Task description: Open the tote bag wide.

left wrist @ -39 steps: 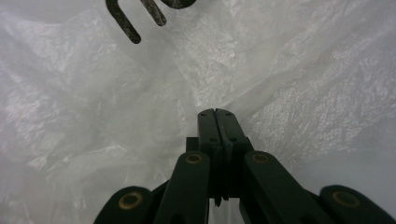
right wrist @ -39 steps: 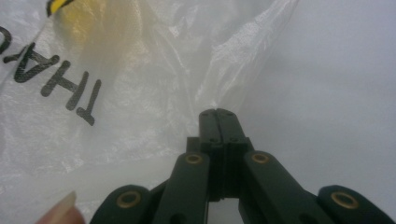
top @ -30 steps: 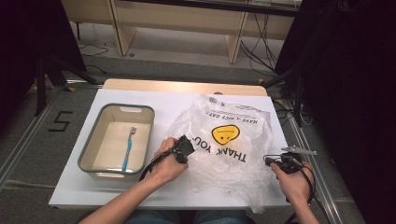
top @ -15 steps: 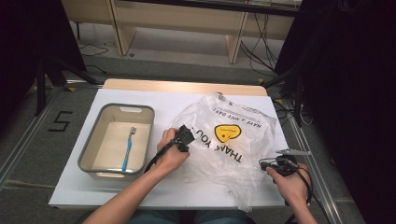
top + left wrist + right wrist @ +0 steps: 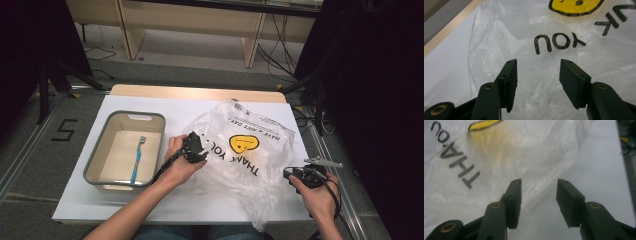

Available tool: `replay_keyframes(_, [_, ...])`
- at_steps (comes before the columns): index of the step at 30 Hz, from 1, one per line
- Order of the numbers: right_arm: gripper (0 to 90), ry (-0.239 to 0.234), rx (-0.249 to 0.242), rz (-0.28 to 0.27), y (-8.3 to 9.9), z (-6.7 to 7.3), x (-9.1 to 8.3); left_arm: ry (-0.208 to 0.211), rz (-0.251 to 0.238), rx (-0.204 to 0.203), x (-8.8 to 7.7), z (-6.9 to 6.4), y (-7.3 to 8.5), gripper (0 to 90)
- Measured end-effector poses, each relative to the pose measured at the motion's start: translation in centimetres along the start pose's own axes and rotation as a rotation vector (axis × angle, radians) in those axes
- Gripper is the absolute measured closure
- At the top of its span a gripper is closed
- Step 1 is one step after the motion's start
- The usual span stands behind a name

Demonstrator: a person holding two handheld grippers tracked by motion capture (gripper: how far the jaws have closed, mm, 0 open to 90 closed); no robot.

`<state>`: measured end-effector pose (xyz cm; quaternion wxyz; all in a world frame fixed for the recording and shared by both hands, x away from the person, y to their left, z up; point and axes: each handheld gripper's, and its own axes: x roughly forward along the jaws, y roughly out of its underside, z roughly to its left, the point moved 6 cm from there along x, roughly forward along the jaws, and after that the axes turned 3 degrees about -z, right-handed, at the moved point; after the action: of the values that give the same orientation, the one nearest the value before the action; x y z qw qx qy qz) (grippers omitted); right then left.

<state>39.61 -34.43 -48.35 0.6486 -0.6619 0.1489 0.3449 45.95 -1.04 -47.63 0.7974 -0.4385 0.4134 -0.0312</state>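
Note:
A clear plastic bag (image 5: pixel 250 167) with a yellow smiley and the words THANK YOU lies spread on the white table (image 5: pixel 200 202). My left gripper (image 5: pixel 201 150) sits at the bag's left edge, and its jaws have just been opening. In the left gripper view the left gripper (image 5: pixel 537 65) is open over the bag (image 5: pixel 549 30), its pads clear of the film. My right gripper (image 5: pixel 289 173) is at the bag's right edge and has also just been opening. In the right gripper view the right gripper (image 5: pixel 538 183) stands open above the bag's rim (image 5: pixel 499 157), gripping nothing.
A grey bin (image 5: pixel 95 162) at the left of the table holds a blue toothbrush (image 5: pixel 137 160). A wooden strip (image 5: pixel 200 92) runs along the table's far edge. The bag's lower corner reaches the front edge of the table.
Both grippers have opened and let go of the bag, which has settled flatter on the table. The left hand has lifted slightly; the right hand has stayed put.

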Motion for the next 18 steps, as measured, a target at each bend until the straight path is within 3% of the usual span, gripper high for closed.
replay_keyframes(2, [53.4, 0.004, -0.024, -0.065, -0.9, -0.1, -0.4, 0.016, -0.013, -0.003, -0.9, -0.2, 0.0, 46.4])
replay_keyframes(4, [52.7, -0.011, -0.049, -0.097, -1.4, 0.3, -0.5, 0.052, -0.019, -0.004, -2.0, -0.8, 0.1, 45.6])
replay_keyframes(8, [51.9, -0.078, -0.123, -0.144, -2.4, 2.2, -0.6, 0.080, -0.022, 0.011, -2.9, -1.5, 0.3, 45.3])
replay_keyframes(13, [49.7, -0.183, -0.214, -0.145, -3.1, 5.4, 0.0, 0.136, -0.023, 0.035, -4.0, -3.0, 0.9, 46.9])
replay_keyframes(14, [49.7, -0.183, -0.214, -0.145, -3.1, 5.4, 0.0, 0.154, -0.018, 0.034, -4.1, -3.5, 1.2, 46.9])
replay_keyframes(15, [49.1, -0.227, -0.253, -0.134, -3.2, 6.8, 0.5, 0.175, -0.011, 0.034, -4.1, -4.0, 1.5, 49.6])
replay_keyframes(18, [48.3, -0.308, -0.309, -0.112, -3.3, 9.1, 1.3, 0.264, 0.023, 0.039, -3.5, -6.0, 3.0, 54.6])
